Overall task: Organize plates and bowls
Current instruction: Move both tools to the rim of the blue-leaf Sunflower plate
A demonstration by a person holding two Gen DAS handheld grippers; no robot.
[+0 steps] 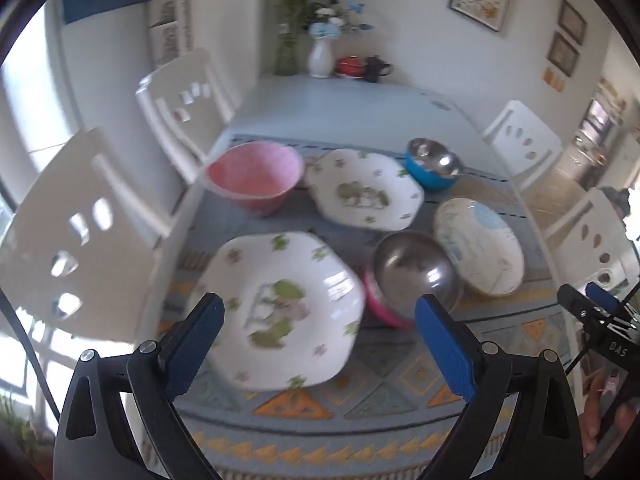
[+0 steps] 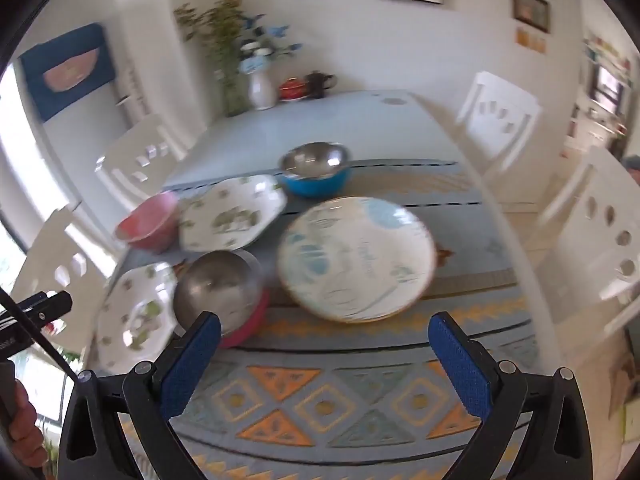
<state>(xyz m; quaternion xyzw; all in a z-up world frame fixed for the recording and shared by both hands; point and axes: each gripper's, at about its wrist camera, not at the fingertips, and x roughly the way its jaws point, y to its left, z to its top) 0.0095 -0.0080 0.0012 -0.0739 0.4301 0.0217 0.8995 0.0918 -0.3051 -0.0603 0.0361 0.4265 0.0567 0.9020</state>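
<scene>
My left gripper (image 1: 318,312) is open and empty, hovering above a white floral plate (image 1: 276,308) near the table's front left. A second floral plate (image 1: 366,188) lies behind it, next to a pink bowl (image 1: 256,174). A steel bowl with a pink outside (image 1: 412,276) sits right of the near plate. A round blue-patterned plate (image 1: 478,244) and a steel bowl with a blue outside (image 1: 432,162) lie further right. My right gripper (image 2: 324,332) is open and empty, above the mat in front of the round plate (image 2: 356,256) and the pink-sided steel bowl (image 2: 220,292).
A patterned mat (image 2: 320,400) covers the near table. White chairs (image 1: 80,232) stand along both sides. A vase with flowers (image 1: 320,56), a red pot and a dark teapot (image 1: 376,68) stand at the far end by the wall.
</scene>
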